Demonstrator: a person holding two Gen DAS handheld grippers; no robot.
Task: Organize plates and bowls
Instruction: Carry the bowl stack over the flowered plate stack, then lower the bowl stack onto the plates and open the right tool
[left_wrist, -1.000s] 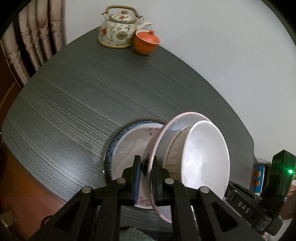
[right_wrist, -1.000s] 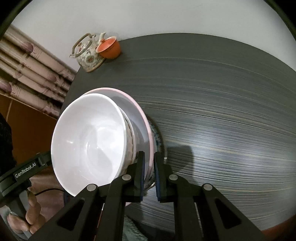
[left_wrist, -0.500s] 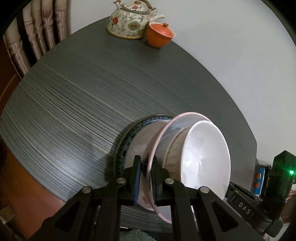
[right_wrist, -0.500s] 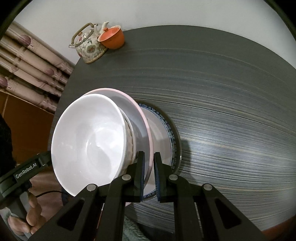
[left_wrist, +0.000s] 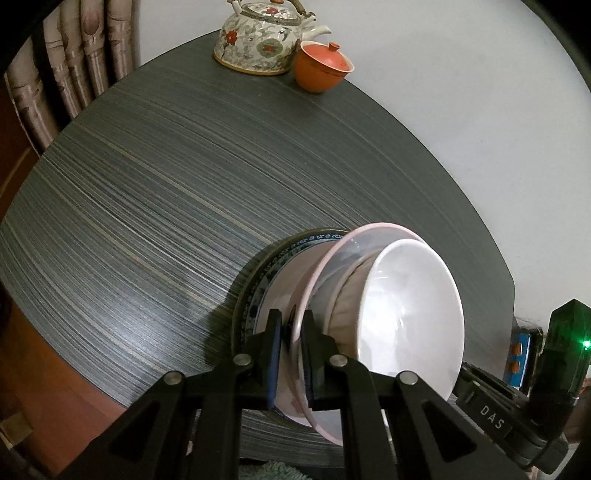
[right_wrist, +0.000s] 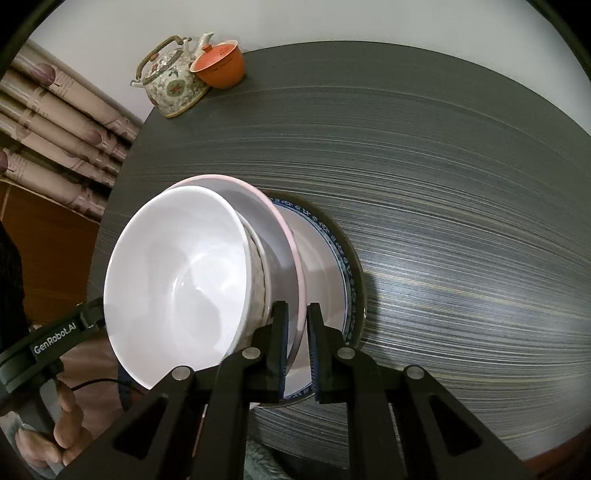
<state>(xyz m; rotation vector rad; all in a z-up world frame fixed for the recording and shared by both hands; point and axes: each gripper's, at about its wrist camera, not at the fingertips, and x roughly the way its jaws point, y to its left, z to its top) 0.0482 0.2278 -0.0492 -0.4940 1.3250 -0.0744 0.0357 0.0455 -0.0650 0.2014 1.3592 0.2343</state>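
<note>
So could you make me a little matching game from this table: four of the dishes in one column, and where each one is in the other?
1. white bowl
2. pink-rimmed plate
3. blue-patterned plate
4. orange lidded cup

a. flat on the table, lowest of the stack
b. beside the teapot, far edge
c. gripped at its rim by both grippers
d. sitting in the gripped plate

Pairs: 1-d, 2-c, 3-a, 4-b

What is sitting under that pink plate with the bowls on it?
A blue-patterned plate lies on the table beneath the pink plate. Its middle is covered, so contact cannot be seen.
</note>
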